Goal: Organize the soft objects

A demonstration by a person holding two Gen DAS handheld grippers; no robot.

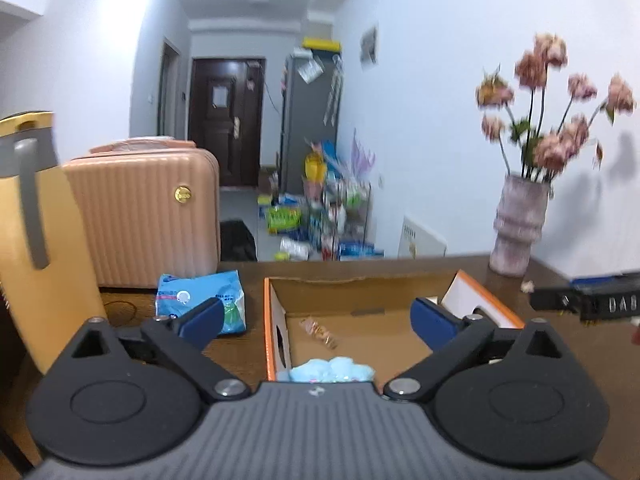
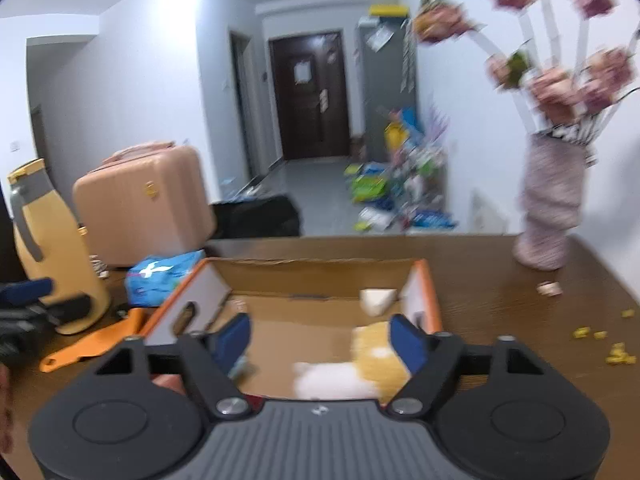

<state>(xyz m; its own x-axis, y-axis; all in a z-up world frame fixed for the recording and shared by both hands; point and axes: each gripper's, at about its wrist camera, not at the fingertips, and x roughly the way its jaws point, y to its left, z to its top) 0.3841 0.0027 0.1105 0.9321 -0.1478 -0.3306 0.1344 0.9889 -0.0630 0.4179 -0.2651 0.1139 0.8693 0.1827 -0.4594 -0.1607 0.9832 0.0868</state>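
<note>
An orange-edged cardboard box (image 1: 276, 320) stands open on the brown table. My left gripper (image 1: 320, 318) hovers over it, open, with nothing between its blue pads. A light blue soft toy (image 1: 332, 370) lies on the box floor just under the gripper's body. In the right wrist view the same box (image 2: 424, 280) holds a white and yellow plush (image 2: 348, 378). My right gripper (image 2: 320, 340) is open above that plush. The yellow part sits close beside the right pad, and the pads do not press on it.
A yellow thermos jug (image 1: 40, 240), a pink suitcase (image 1: 148, 208) and a blue tissue pack (image 1: 192, 292) stand left of the box. A vase of pink flowers (image 2: 548, 216) stands at the table's far right. Yellow crumbs (image 2: 616, 352) lie near the right edge.
</note>
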